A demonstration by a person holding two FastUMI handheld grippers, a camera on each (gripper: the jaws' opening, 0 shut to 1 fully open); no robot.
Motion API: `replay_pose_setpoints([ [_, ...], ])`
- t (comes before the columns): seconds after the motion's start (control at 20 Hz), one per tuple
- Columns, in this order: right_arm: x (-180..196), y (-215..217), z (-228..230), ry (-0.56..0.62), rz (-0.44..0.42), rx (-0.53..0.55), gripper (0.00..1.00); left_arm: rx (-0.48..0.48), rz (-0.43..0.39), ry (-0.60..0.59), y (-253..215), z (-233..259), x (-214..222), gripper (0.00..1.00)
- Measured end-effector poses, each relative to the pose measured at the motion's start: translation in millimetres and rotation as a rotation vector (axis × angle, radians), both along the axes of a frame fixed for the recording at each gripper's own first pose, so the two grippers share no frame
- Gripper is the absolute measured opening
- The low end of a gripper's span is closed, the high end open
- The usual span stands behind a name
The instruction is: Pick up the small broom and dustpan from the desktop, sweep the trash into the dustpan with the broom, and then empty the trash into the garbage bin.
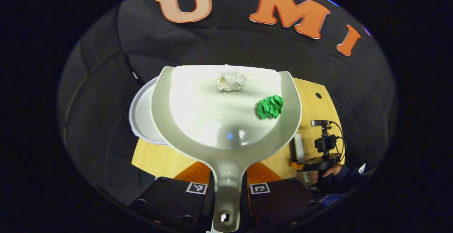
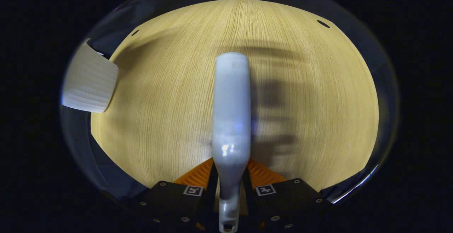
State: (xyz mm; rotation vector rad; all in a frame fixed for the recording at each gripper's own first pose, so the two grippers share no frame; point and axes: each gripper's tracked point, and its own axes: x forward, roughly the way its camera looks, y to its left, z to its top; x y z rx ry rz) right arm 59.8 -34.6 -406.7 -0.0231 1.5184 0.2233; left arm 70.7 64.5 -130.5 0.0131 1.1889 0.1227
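**Dustpan loaded, held over bin rim; broom gripped above desktop**

Left gripper (image 1: 226, 190): pinching the handle of the glossy white plastic dustpan (image 1: 226, 119), a finger pressed on each side of the handle. Pan extending straight ahead of the fingers, raised off the light wooden desktop (image 1: 155, 158).

In the pan: crumpled white paper ball (image 1: 230, 81) near the front lip; crumpled green paper ball (image 1: 270, 107) beside the pan's right wall, nearer the handle than the white ball. The two apart, not touching.

Round white garbage bin (image 1: 141, 116) rim visible past the pan's left wall, partly hidden under the pan.

Right of the pan, lower down: other gripper held by a gloved hand (image 1: 332, 176) over the desktop.

Right gripper (image 2: 230, 190): clamped on the handle of the small white plastic broom (image 2: 231, 119), a finger on each side. Broom body running straight forward from the fingers over the desktop; bristles hidden. Ribbed white bin wall at the far left edge, well apart from the broom.
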Motion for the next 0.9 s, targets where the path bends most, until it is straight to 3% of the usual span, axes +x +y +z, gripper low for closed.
replay_pose_setpoints([
  [0.1, 0.2, 4.8, 0.8, 0.007, 0.000, 0.010, 0.61, 0.048, 0.039, 0.015, 38.1, 2.5, -1.3, 0.29],
  [0.15, -1.0, 6.4, 1.0, 0.011, 0.003, 0.009, 0.59, 0.074, 0.057, 0.028, 58.5, 4.6, -1.9, 0.29],
  [0.25, -1.5, 8.0, 1.0, 0.014, 0.014, 0.004, 0.68, 0.115, 0.076, 0.061, 85.6, 4.8, -6.0, 0.29],
  [0.5, 0.0, 6.2, 0.9, 0.019, 0.005, 0.003, 0.72, 0.261, 0.020, 0.176, 145.5, 5.1, -11.6, 0.29],
  [0.6, 0.4, 5.7, 0.7, 0.023, -0.002, 0.002, 0.67, 0.379, -0.050, 0.218, 161.3, 11.7, -13.7, 0.29],
  [0.7, 0.0, 5.5, 1.3, 0.026, -0.009, 0.000, 0.73, 0.521, -0.141, 0.250, 171.9, 21.0, -16.4, 0.29],
  [0.9, 0.8, 2.3, 0.3, 0.021, -0.013, -0.020, 0.77, 0.632, -0.231, 0.288, 178.9, 33.1, -8.3, 0.29],
])
